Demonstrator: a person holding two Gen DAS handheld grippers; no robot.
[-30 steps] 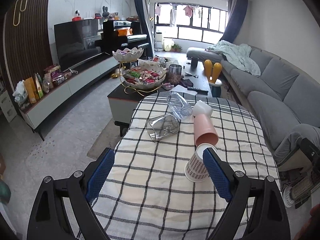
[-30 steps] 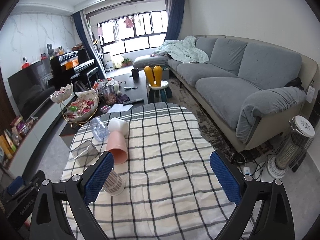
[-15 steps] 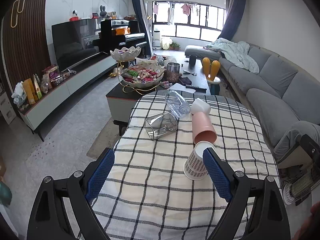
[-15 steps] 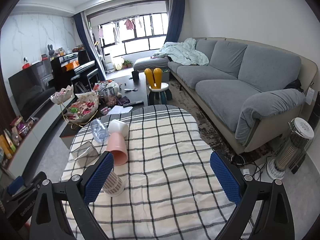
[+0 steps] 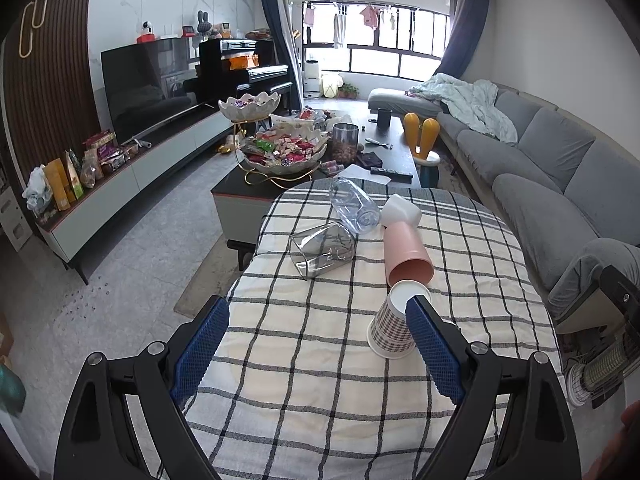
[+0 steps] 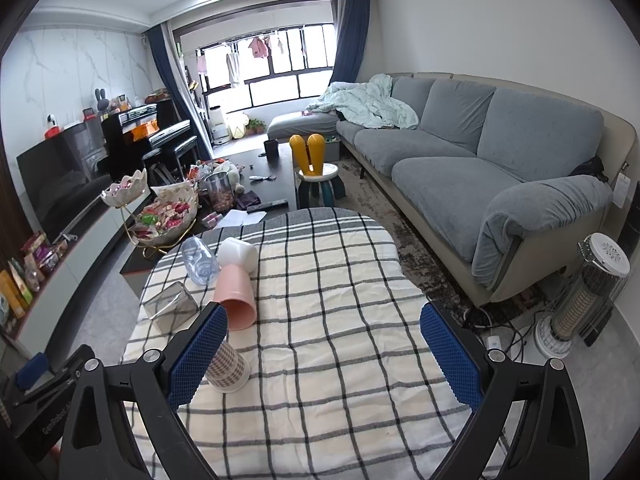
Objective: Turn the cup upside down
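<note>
Several cups are on a checked tablecloth (image 5: pixel 320 360). A plaid paper cup (image 5: pixel 390 328) stands upside down, rim on the cloth; it shows in the right wrist view (image 6: pixel 228 368) too. Behind it a pink cup (image 5: pixel 406 254) (image 6: pixel 236 296), a white cup (image 5: pixel 400 211) (image 6: pixel 239 254), a clear plastic cup (image 5: pixel 354 210) (image 6: pixel 200 260) and a square glass (image 5: pixel 322 250) (image 6: pixel 170 306) lie on their sides. My left gripper (image 5: pixel 316 348) is open and empty, its right pad beside the plaid cup. My right gripper (image 6: pixel 324 356) is open and empty above the cloth.
A dark coffee table (image 5: pixel 396 152) with snack bowls (image 5: pixel 284 152) stands beyond the table. A grey sofa (image 6: pixel 500 160) runs along the right. A heater (image 6: pixel 580 292) stands on the floor at right. A TV unit (image 5: pixel 120 184) lines the left wall.
Both grippers have drawn back and risen slightly, so the cups sit a little farther off. No cup has moved. Both grippers stay open.
</note>
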